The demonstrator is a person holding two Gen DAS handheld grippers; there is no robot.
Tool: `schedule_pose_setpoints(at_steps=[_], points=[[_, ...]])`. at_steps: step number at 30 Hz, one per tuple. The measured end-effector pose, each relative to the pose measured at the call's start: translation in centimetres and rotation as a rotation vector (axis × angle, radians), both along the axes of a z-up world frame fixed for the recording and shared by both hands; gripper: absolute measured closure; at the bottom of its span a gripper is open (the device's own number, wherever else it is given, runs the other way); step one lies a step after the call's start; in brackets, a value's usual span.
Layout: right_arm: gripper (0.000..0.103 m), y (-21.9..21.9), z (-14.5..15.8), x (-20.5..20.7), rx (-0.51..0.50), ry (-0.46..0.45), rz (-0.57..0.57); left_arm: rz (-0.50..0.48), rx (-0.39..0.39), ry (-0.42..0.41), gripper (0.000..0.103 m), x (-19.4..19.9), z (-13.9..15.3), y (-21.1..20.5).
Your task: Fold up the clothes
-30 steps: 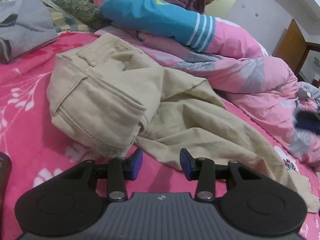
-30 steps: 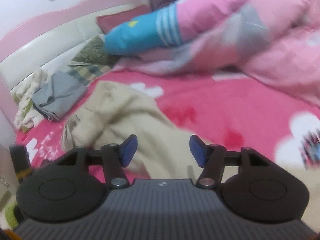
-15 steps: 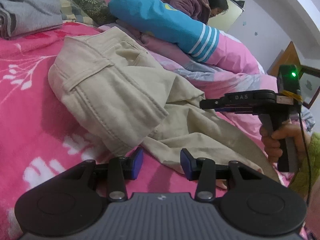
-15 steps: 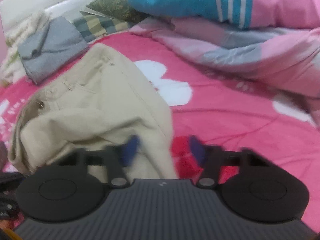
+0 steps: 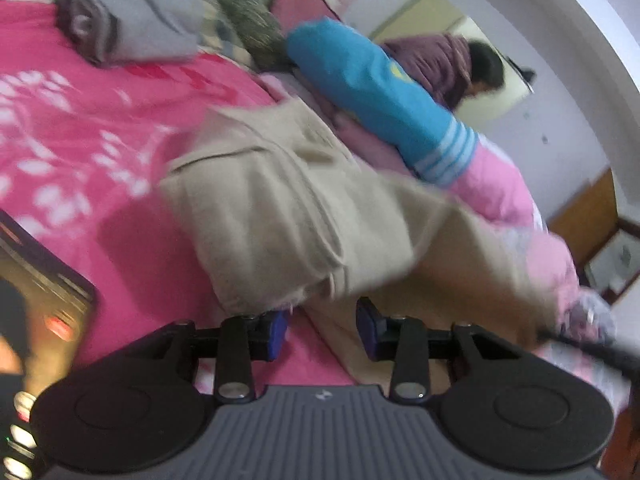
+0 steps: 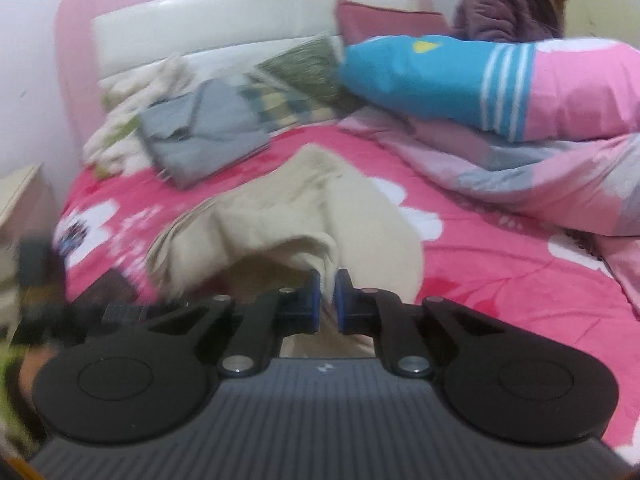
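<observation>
While no writing is legible, right claw (image 6: 327,296) clamps beige trousers (image 6: 288,216); left claw (image 5: 322,330) gapes.

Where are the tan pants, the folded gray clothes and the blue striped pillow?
tan pants (image 6: 320,208): right wrist view, bunched top fabric.
folded gray clothes (image 6: 208,132): right wrist view, middle of the top.
blue striped pillow (image 6: 420,76): right wrist view, blue part.

trousers (image 5: 288,216): beige | bedsheet (image 6: 480,264): pink, white flowers | pillow (image 6: 420,76): blue, white stripes
</observation>
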State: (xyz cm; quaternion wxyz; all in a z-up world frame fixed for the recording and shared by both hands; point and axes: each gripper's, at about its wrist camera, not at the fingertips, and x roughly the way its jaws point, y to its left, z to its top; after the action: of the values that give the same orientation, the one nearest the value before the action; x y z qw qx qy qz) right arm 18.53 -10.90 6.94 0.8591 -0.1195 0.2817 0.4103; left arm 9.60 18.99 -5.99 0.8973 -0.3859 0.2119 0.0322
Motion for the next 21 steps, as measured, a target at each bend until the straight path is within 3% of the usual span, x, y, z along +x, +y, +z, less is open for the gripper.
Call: schedule_pose_setpoints(at_steps=[4, 9, 11, 13, 18, 21], points=[[0.097, 0.1, -2.3, -3.8, -0.106, 0.02, 0.06, 0.029, -0.021, -0.007, 0.064, -0.6, 1.3, 1.8], [0.097, 2.6, -7.6, -6.9, -0.206, 0.081, 0.155, 0.048, 0.002, 0.034, 0.064, -0.6, 1.7, 1.4], [0.097, 3.9, -9.7, -8.0, -0.275, 0.072, 0.194, 0.043, 0.024, 0.061, 0.064, -0.7, 2.1, 1.4], [0.097, 4.5, -10.6, -9.0, -0.324, 0.006, 0.222, 0.033, 0.068, 0.075, 0.064, -1.4, 2.9, 1.6], [0.097, 2.8, -9.2, -8.1, -0.246, 0.016, 0.172, -0.091, 0.159, 0.11, 0.064, -2.3, 5.4, 3.9], [0.096, 2.0, -9.4, -7.6, -0.19, 0.043, 0.138, -0.144, 0.141, 0.144, 0.059, -2.3, 6.1, 6.8]])
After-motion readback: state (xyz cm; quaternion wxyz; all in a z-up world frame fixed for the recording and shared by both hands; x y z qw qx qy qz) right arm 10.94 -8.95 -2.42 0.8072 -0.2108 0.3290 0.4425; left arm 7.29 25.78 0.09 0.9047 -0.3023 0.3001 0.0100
